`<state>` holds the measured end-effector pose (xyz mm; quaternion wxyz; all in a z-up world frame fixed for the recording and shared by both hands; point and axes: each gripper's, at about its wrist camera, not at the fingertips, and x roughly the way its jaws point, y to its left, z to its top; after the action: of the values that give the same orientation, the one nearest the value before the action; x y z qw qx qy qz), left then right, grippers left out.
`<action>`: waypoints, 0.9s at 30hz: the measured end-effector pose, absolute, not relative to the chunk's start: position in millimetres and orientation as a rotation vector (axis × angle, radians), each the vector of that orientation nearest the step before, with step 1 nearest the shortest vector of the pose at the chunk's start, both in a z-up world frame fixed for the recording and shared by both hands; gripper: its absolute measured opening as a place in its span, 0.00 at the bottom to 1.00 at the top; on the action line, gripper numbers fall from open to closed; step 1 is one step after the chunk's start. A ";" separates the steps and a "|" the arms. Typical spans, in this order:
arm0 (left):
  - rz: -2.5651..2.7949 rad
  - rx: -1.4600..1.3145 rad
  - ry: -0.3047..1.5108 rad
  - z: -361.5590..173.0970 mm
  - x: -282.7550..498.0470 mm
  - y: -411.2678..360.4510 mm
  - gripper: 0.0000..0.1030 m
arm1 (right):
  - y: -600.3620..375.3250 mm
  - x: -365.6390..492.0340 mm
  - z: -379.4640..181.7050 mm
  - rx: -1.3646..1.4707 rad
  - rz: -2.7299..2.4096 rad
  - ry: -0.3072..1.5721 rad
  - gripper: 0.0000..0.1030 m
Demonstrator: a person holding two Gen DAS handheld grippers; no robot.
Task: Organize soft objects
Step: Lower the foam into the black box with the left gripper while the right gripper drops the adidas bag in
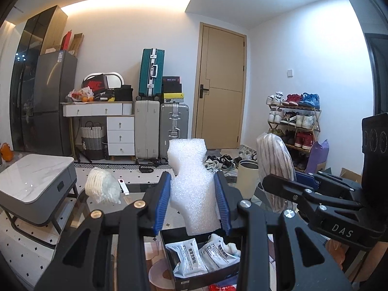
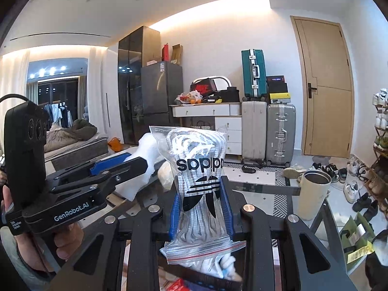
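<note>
My left gripper (image 1: 191, 174) is shut on a white foam piece (image 1: 186, 150), held upright between its blue pads. Right under it lies an open black box (image 1: 167, 242) with white packets (image 1: 186, 259) and a white sock inside. In the left wrist view my right gripper (image 1: 281, 181) stands at the right, shut on a clear zip bag of white laces (image 1: 271, 155). The right wrist view shows that bag of laces (image 2: 198, 150), with its black trefoil logo, squeezed between the right gripper's (image 2: 200, 186) pads. There the left gripper (image 2: 138, 160) with the foam piece (image 2: 141, 181) is close on the left.
On the glass table stand a cream cup (image 1: 246, 179) and a bag of white items (image 1: 103, 186). A grey marble-topped side table (image 1: 36, 181) is at the left. A shoe rack (image 1: 293, 121), loose shoes and suitcases (image 1: 145, 126) line the far wall. A person's hand (image 2: 12, 218) holds the left gripper.
</note>
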<state>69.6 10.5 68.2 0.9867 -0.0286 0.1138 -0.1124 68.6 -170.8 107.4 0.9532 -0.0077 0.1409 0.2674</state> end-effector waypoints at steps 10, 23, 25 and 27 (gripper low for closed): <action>-0.246 -0.114 0.381 44.5 122.2 10.5 0.34 | -165.0 122.4 83.2 -0.002 0.525 0.454 0.28; -0.293 -0.108 0.637 -3.8 156.0 -5.5 0.34 | -162.0 181.4 21.8 0.009 0.496 0.735 0.28; -0.298 -0.115 0.662 -8.7 157.2 -7.7 0.34 | -160.2 182.3 14.1 -0.003 0.501 0.760 0.28; -0.301 -0.110 0.693 -14.5 158.8 -10.6 0.34 | -156.4 182.7 6.7 -0.015 0.509 0.782 0.28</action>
<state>158.8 -10.6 -14.5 0.9281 -0.0537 0.3381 -0.1467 182.7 -156.4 6.7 0.8931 -0.0071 0.3770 0.2455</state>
